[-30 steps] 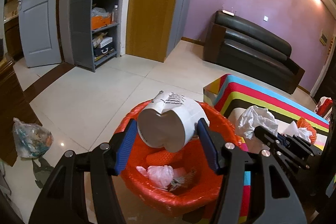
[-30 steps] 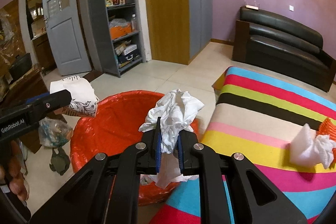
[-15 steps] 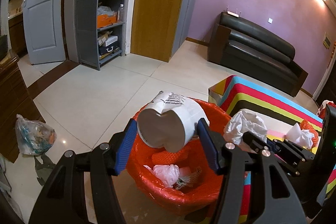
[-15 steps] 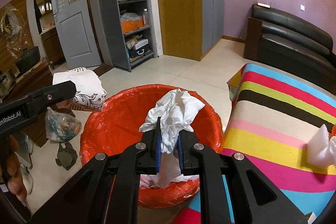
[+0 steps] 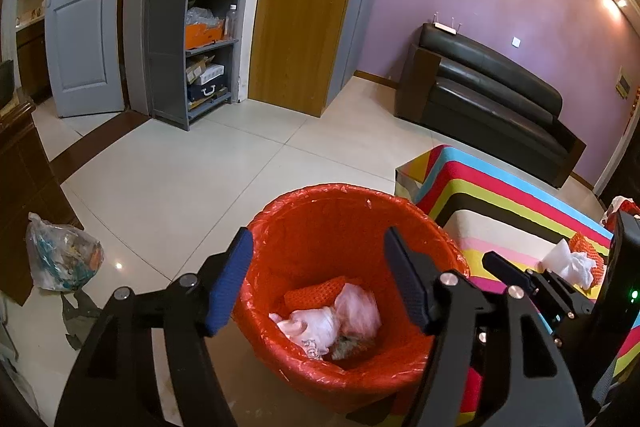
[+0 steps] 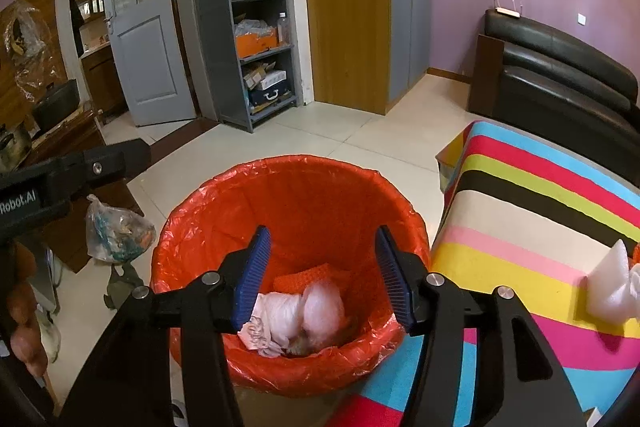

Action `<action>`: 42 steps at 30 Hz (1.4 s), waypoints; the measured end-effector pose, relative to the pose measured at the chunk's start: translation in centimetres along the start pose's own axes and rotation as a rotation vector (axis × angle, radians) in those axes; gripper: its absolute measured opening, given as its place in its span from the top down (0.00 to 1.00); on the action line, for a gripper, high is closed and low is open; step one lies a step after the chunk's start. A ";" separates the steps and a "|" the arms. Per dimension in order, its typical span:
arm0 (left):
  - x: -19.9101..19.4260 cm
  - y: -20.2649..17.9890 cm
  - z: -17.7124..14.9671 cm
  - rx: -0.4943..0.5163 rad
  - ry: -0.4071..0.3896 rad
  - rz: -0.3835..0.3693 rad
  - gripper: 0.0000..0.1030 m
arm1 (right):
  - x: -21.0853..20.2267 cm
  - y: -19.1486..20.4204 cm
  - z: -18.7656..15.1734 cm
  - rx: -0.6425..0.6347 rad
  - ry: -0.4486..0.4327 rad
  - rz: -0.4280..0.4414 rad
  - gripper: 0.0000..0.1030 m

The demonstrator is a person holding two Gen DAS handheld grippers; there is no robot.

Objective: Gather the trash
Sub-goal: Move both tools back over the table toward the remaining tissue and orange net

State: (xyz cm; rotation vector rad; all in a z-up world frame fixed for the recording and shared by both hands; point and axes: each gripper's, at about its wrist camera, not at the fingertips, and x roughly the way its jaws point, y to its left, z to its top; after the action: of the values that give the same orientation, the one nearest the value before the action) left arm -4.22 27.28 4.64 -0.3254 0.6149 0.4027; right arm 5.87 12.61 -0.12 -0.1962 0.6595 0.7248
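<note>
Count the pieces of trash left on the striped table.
2: a crumpled white tissue and an orange foam net, touching, near the striped tablecloth's far right end. More may lie outside view.

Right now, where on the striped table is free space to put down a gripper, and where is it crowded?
The striped table is bare across its near stripes, between the red bin and the white wad. Its far end toward the sofa is bare too. The crowded part is its right edge, where the white wad and orange netting lie together.
</note>
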 end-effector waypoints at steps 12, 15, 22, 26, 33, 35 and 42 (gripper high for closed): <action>0.6 -2.8 -0.1 0.041 -0.002 -0.035 0.36 | -2.1 -3.5 -0.7 0.025 -0.023 -0.069 0.49; 0.9 -3.5 -0.2 0.049 -0.001 -0.047 0.36 | -3.1 -4.7 -0.9 0.033 -0.036 -0.090 0.49; 1.2 -6.6 -0.4 0.087 -0.003 -0.090 0.36 | -5.5 -7.6 -1.7 0.049 -0.055 -0.143 0.47; 1.3 -8.4 -0.6 0.104 -0.004 -0.112 0.36 | -7.0 -9.3 -2.2 0.059 -0.060 -0.172 0.47; 1.8 -11.8 -1.2 0.145 0.004 -0.155 0.36 | -9.1 -12.5 -3.1 0.085 -0.068 -0.222 0.47; 2.0 -12.9 -1.5 0.153 0.009 -0.166 0.36 | -9.7 -13.5 -3.3 0.095 -0.072 -0.239 0.45; 2.6 -16.2 -2.5 0.194 0.022 -0.205 0.36 | -11.4 -16.3 -4.6 0.119 -0.074 -0.284 0.44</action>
State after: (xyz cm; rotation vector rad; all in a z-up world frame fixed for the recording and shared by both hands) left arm 3.89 12.76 3.90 -0.2045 0.6301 0.1416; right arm 8.19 -7.49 2.43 -0.1491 0.5872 0.4165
